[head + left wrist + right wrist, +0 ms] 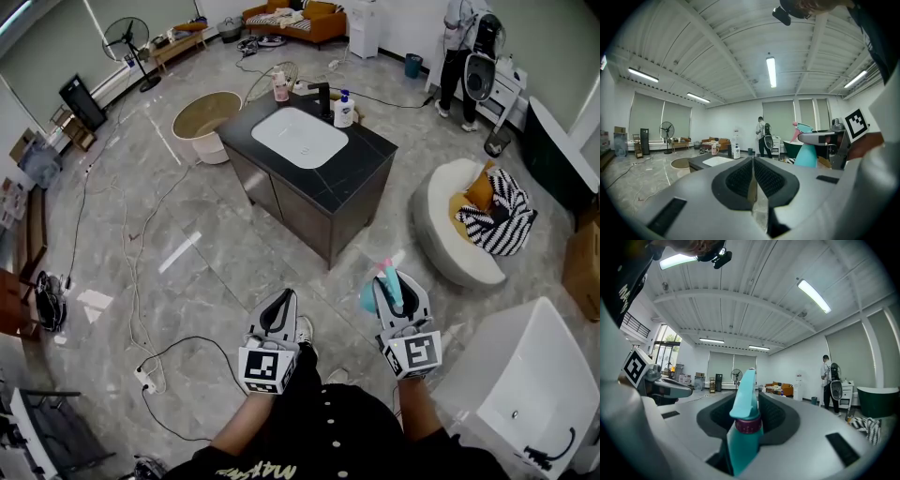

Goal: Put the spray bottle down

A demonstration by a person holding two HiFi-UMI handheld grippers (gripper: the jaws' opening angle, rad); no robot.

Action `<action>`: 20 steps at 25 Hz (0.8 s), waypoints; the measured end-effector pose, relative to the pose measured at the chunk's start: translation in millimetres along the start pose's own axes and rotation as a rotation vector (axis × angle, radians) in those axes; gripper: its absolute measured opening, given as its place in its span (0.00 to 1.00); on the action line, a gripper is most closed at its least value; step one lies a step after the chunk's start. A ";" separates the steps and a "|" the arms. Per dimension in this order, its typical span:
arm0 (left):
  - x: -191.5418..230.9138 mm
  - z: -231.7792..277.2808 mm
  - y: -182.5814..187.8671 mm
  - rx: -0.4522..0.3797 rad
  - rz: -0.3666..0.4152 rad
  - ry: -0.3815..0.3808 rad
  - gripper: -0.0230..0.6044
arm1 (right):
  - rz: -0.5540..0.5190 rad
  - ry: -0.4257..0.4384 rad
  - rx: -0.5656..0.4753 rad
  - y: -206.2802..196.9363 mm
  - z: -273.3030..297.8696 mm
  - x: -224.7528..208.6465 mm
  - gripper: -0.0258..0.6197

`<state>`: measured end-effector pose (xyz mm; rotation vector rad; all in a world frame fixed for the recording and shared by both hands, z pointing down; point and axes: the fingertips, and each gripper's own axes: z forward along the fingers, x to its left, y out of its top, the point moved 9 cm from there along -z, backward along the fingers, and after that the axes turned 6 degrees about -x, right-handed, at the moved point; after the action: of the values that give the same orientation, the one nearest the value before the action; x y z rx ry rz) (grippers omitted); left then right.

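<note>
The teal plastic spray bottle [744,437] is held clamped in the right gripper [397,289], above the floor. The left gripper [753,161] is pressed together, empty. Probably the dark-topped bench [361,164] at twelve o'clock must be reached next.

Open grey floor [234,272] stretches from the left gripper [279,302] and right gripper [394,286] to the black-topped cabinet [361,164]. On its counter the sink [300,138], faucet [323,97], pump bottle [344,110] and pink bottle [280,86] crowd the far side; the near right corner lies bare. A round white chair [436,225] and a white tub [525,375] hem the right side; cables [137,319] trail across the floor on the left
</note>
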<state>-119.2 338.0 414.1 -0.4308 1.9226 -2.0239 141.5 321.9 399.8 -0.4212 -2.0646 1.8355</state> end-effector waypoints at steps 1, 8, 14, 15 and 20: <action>2.8 7.6 -0.3 -0.004 0.000 -0.003 0.07 | -0.003 -0.003 -0.004 -0.8 5.4 -3.5 0.23; 34.5 68.6 8.8 -0.031 -0.001 -0.037 0.07 | -0.025 -0.029 -0.009 -1.4 57.9 -25.9 0.23; 71.6 123.1 16.0 -0.047 -0.001 -0.062 0.07 | -0.034 -0.048 -0.013 -3.2 116.6 -40.7 0.23; 77.4 131.3 17.4 -0.050 0.001 -0.068 0.07 | -0.033 -0.052 -0.015 -3.5 126.0 -42.5 0.23; 106.2 162.0 18.9 -0.051 -0.009 -0.093 0.07 | -0.031 -0.072 -0.001 -9.1 168.3 -46.6 0.23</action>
<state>-146.0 145.5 403.7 -0.5380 1.9233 -1.9284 108.7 150.5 388.7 -0.3255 -2.1067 1.8577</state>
